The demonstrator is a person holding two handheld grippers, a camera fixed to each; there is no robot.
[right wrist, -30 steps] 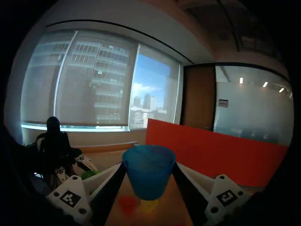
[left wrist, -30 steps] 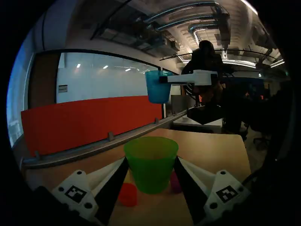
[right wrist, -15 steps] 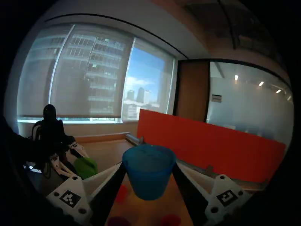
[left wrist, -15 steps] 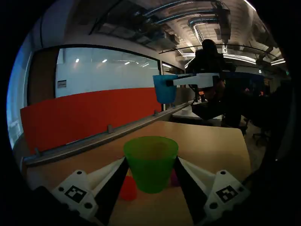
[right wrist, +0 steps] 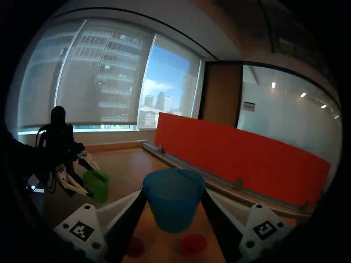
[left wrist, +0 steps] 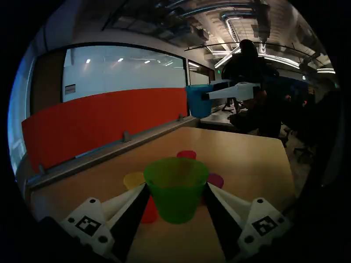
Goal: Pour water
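Now, my left gripper [left wrist: 176, 187] clamped on the upright green cup [left wrist: 176, 199], my right gripper [right wrist: 173, 193] clamped on the upright blue cup [right wrist: 173, 208], small yellow cup [left wrist: 133, 179] on the wooden table [left wrist: 245, 158].

The green cup [left wrist: 177, 193] reads as smooth, translucent plastic; blue cup [right wrist: 174, 201] the same; table [left wrist: 245, 160] shows matt, pale wood-grain finish.

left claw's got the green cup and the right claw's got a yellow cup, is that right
Not quite. The right claw holds a blue cup, not a yellow one, as the right gripper view shows. The left claw does have the green cup.
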